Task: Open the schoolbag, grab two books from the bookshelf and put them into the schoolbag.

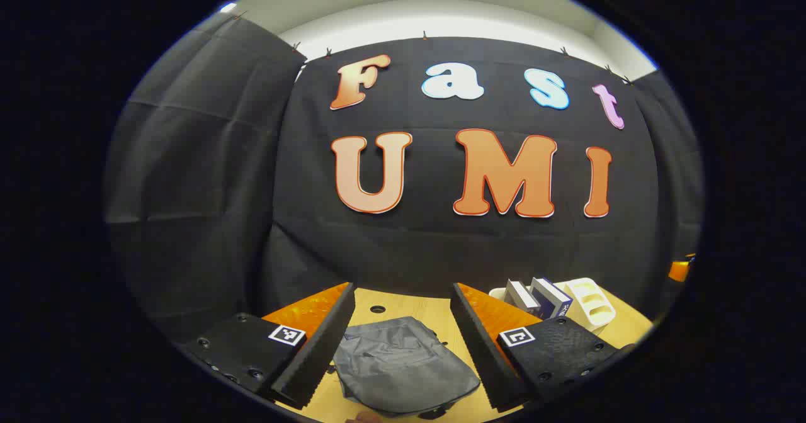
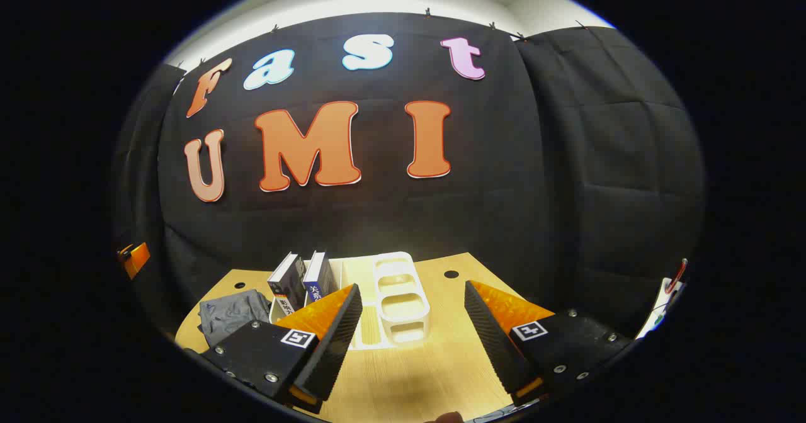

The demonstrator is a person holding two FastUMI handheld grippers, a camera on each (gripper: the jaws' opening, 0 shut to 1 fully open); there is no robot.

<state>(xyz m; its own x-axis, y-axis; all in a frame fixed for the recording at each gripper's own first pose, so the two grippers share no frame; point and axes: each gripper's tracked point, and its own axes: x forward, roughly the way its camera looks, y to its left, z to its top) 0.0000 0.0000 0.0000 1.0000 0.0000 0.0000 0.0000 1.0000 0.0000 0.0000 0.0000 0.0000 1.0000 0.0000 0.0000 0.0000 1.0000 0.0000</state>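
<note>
Fingers flanking schoolbag below

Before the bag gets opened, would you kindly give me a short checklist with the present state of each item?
1. Left hand-held gripper open and empty: ok.
2. Right hand-held gripper open and empty: ok.
3. Schoolbag lying flat on the table, framed between the left fingers: ok.
4. Schoolbag opened: not ok, it looks closed; the zipper pull's position, cannot tell.
5. Two books standing in the white bookshelf, beside the bag: ok.
6. Right hand-held gripper aimed at the bookshelf, nothing in between: ok.
</note>
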